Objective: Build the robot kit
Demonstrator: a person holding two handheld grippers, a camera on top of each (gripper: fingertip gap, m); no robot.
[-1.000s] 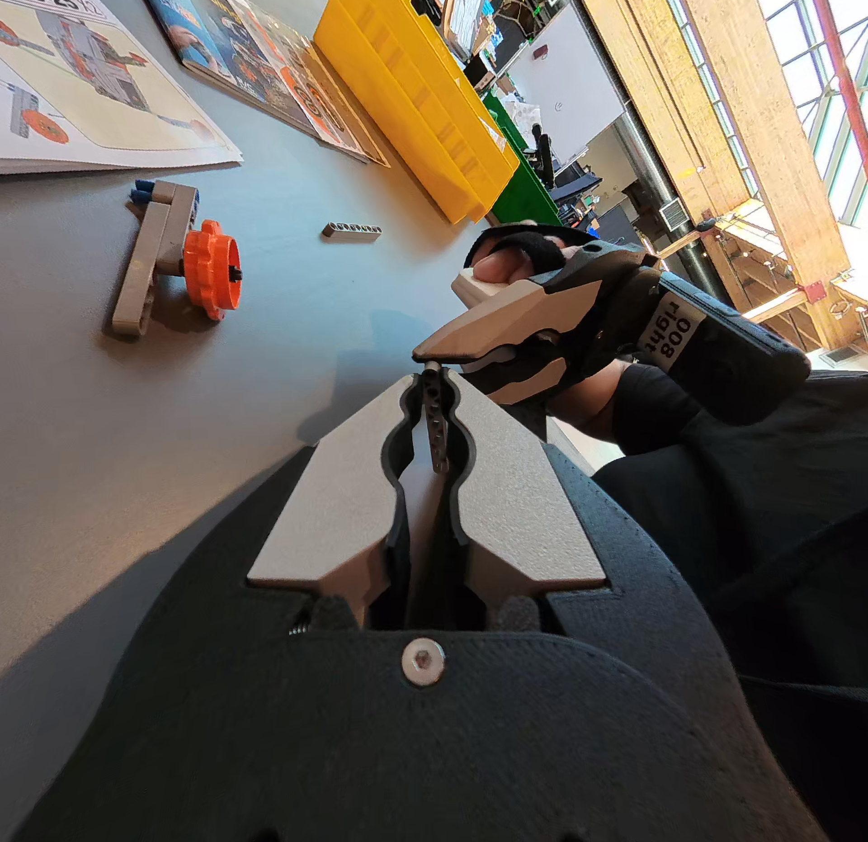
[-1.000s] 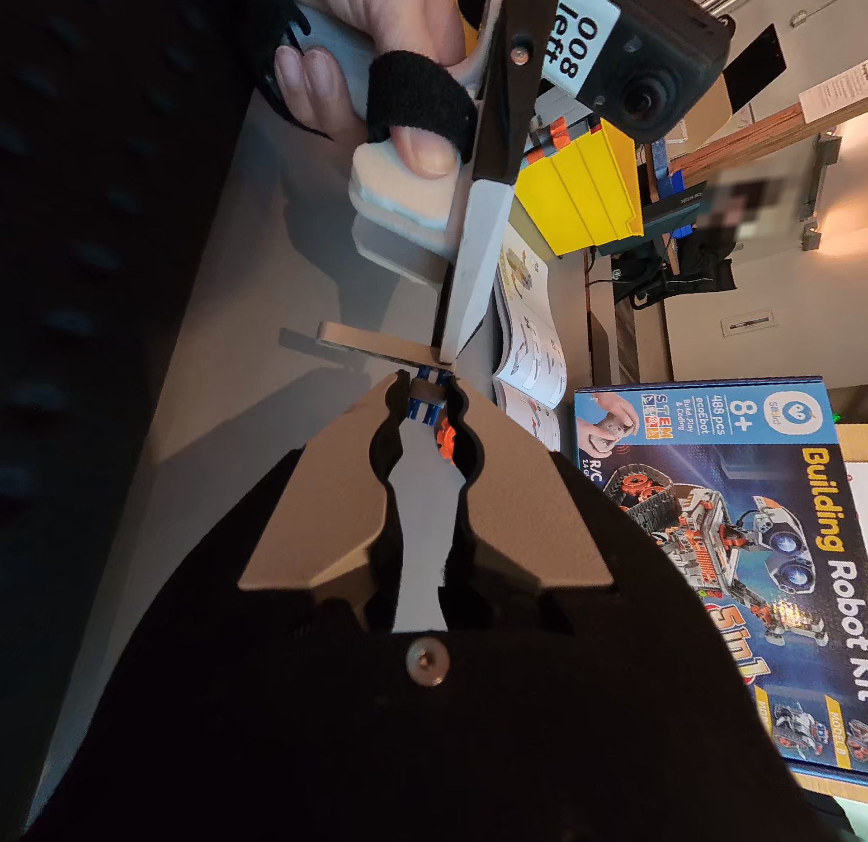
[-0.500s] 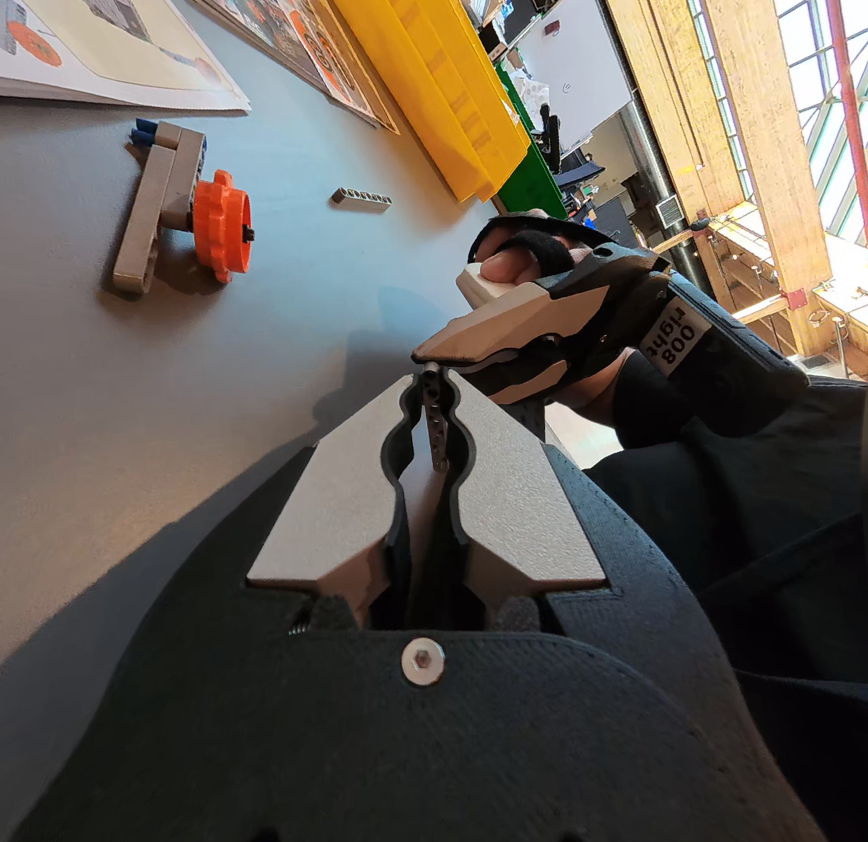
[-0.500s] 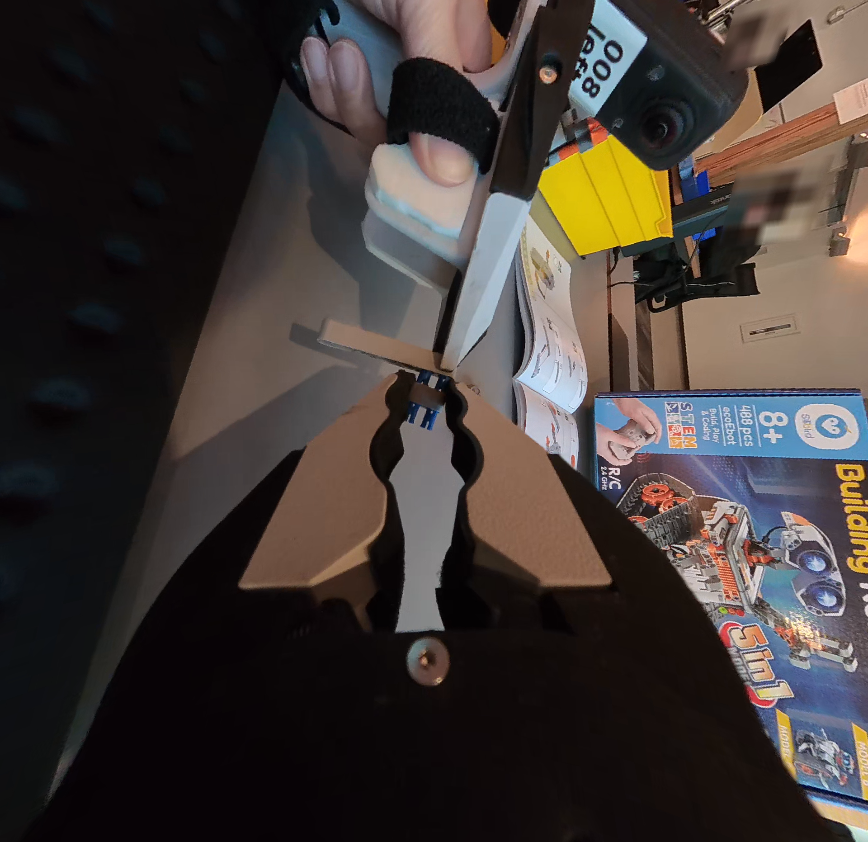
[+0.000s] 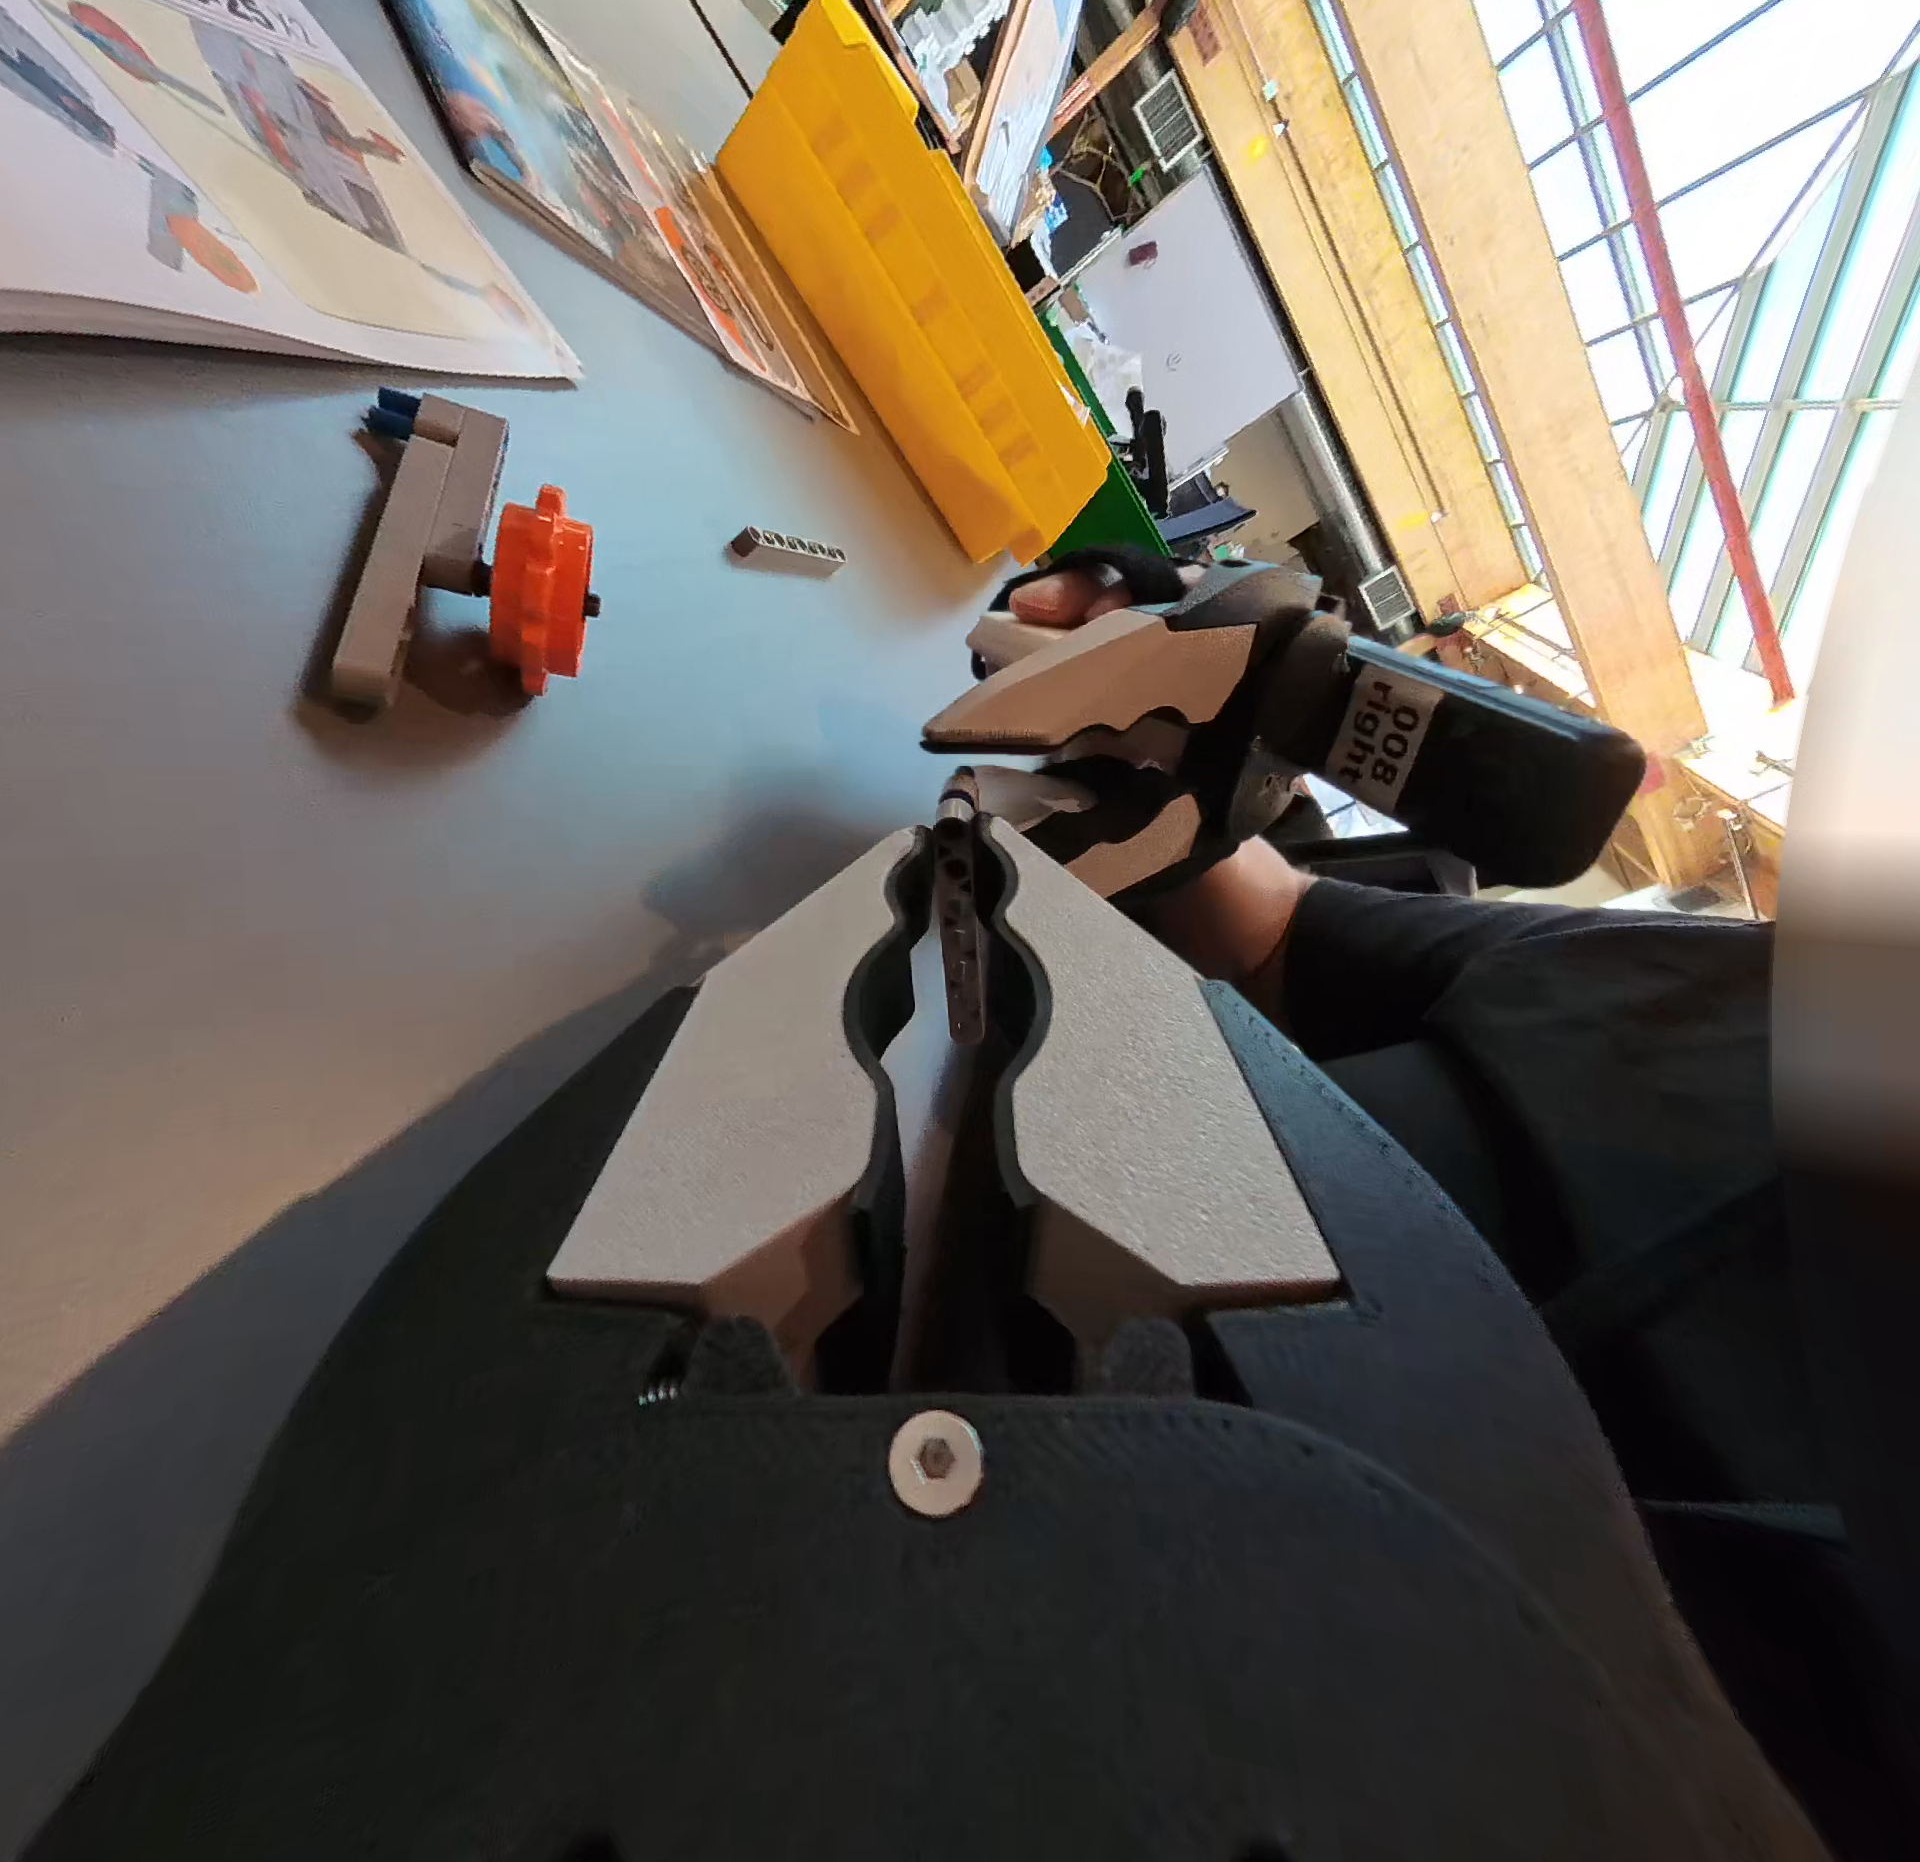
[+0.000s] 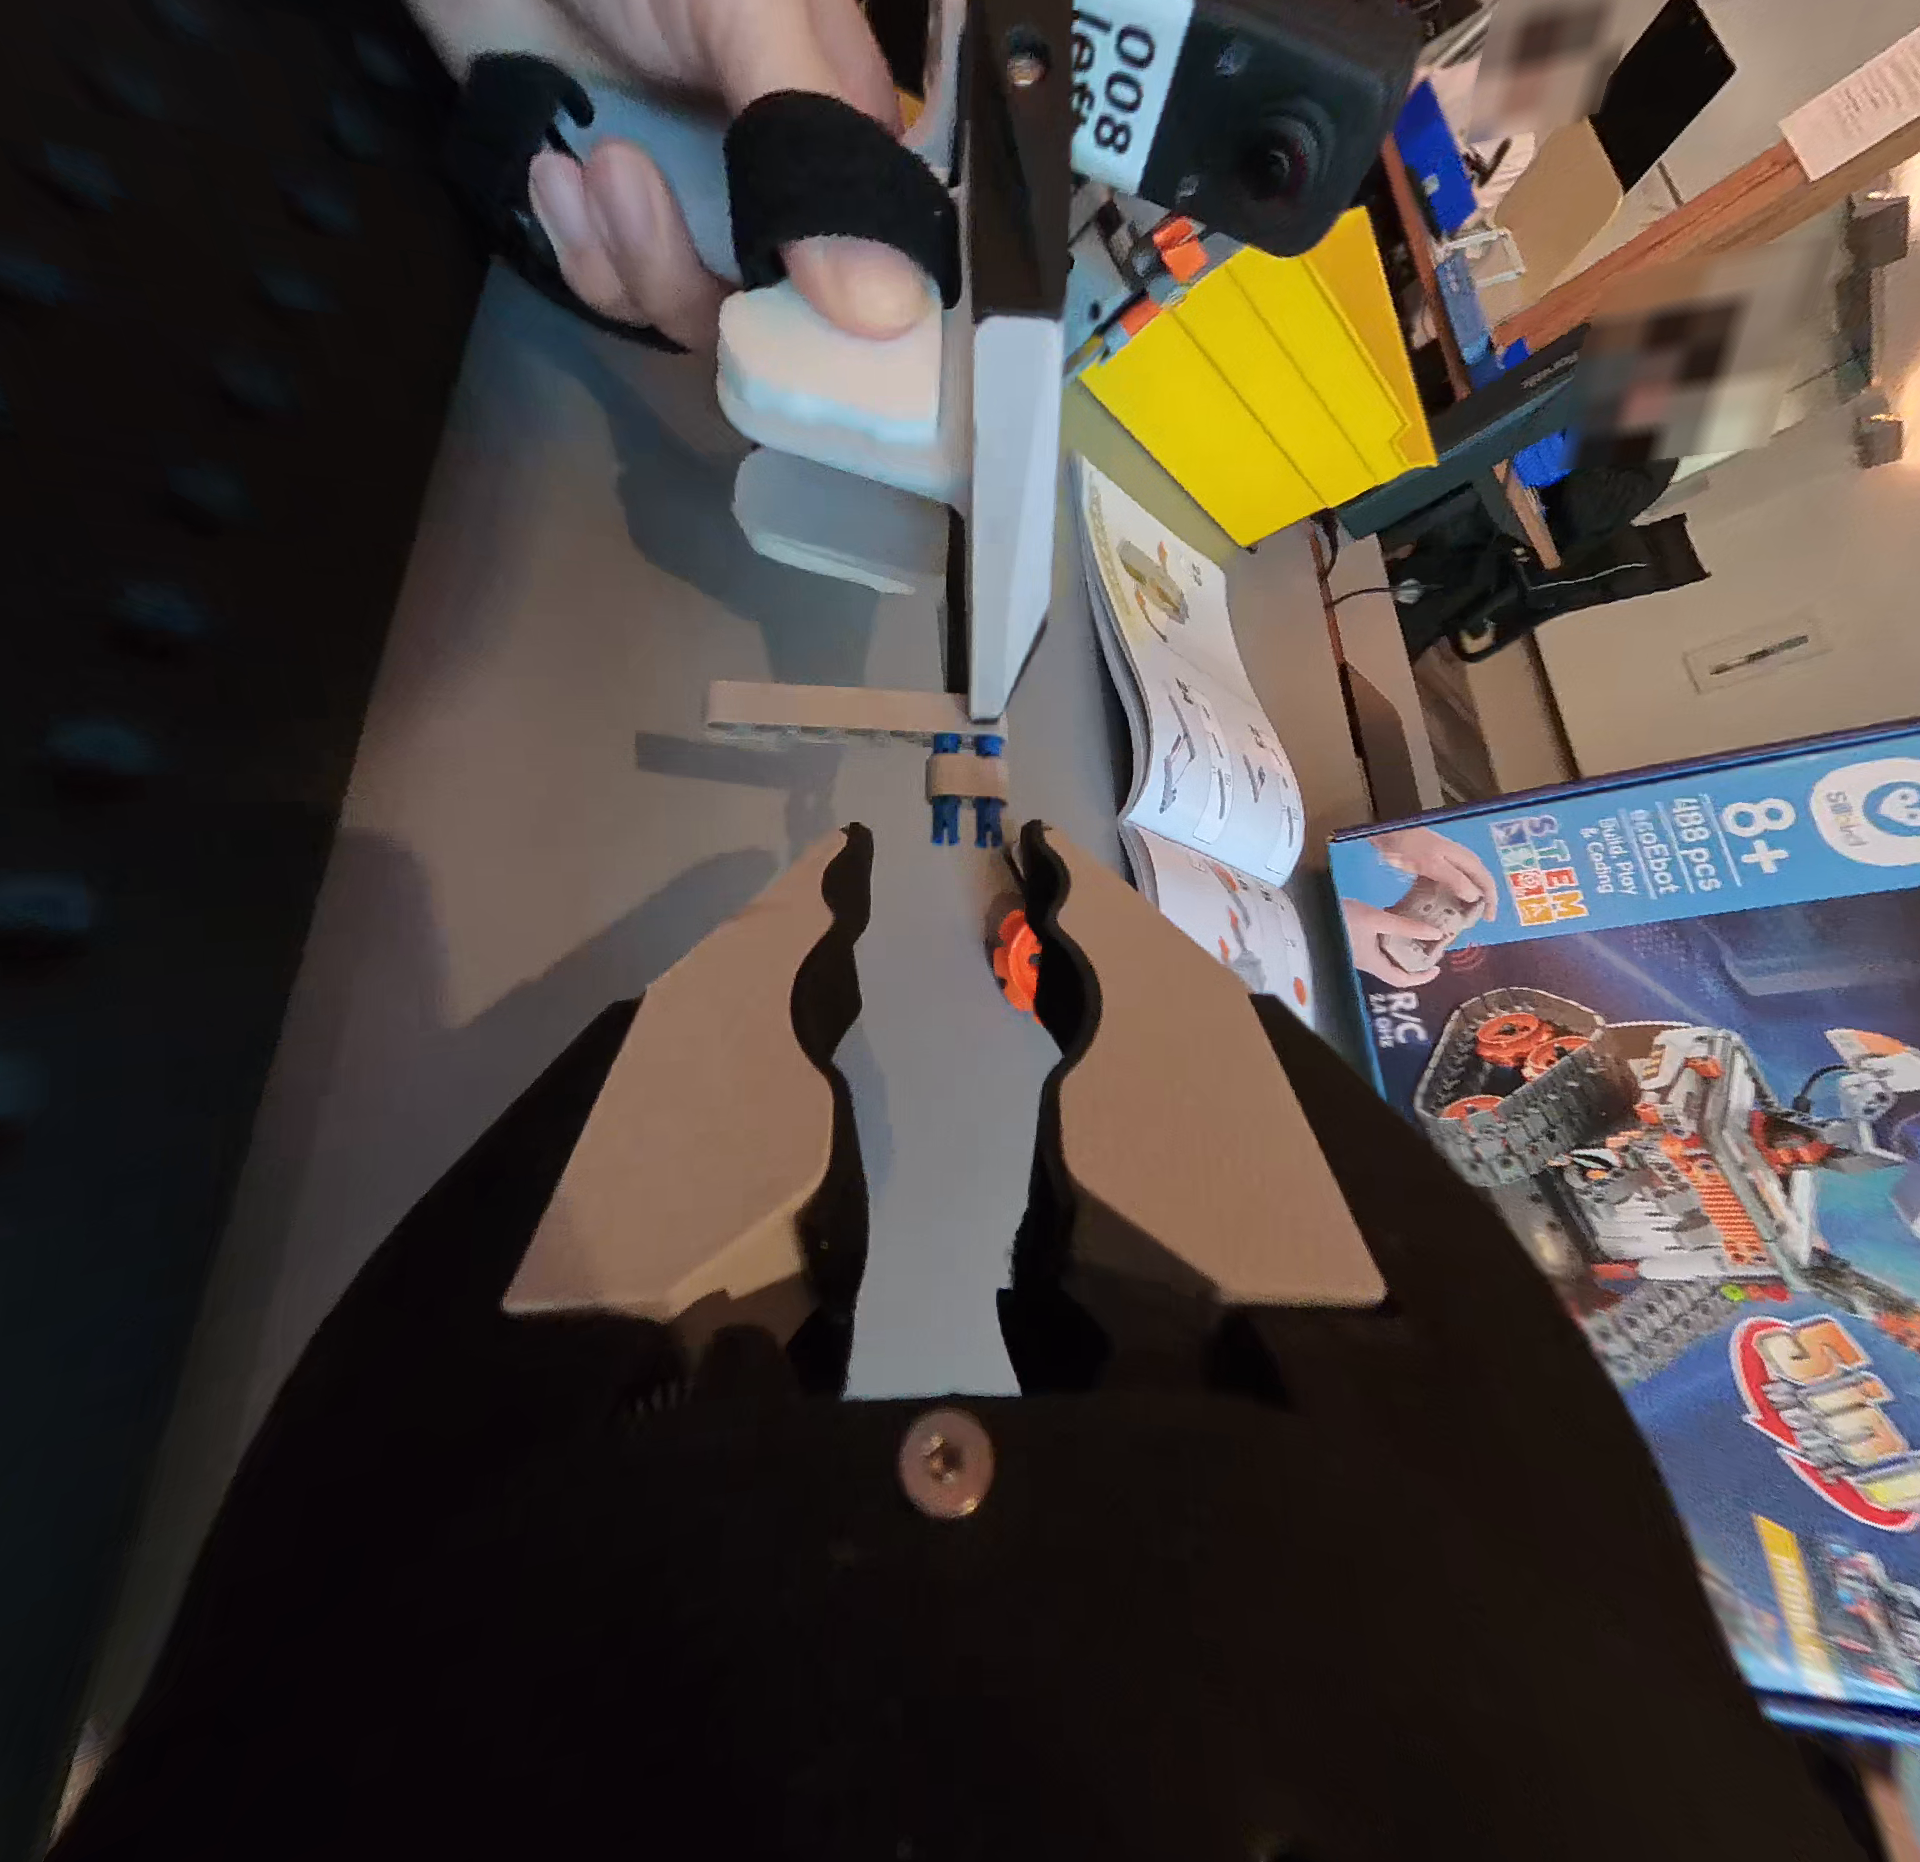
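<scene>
My left gripper (image 5: pixel 958 838) is shut on a thin grey beam with holes (image 5: pixel 961 945), held above the grey table (image 5: pixel 208 981). In the right wrist view the beam (image 6: pixel 821 709) lies crosswise under the left gripper's tip (image 6: pixel 987 711). A small tan connector with two blue pins (image 6: pixel 966 778) hangs on the beam. My right gripper (image 6: pixel 943 838) is open and empty, just short of the connector and not touching it. It also shows in the left wrist view (image 5: pixel 951 758), jaws apart, right by the beam's tip.
On the table lie a grey arm with an orange gear (image 5: pixel 468 565), a loose grey beam (image 5: pixel 788 550), an open instruction booklet (image 5: pixel 208 181) and a blue kit box (image 6: pixel 1662 1085). A yellow bin (image 5: pixel 914 285) stands farther back. A person's dark sleeve (image 5: pixel 1507 1033) is at the right. Both grippers' tips are close together, under 4 cm apart.
My right gripper has opened, let go of the blue-pinned connector and drawn back. The connector stays on the beam in my left gripper.
</scene>
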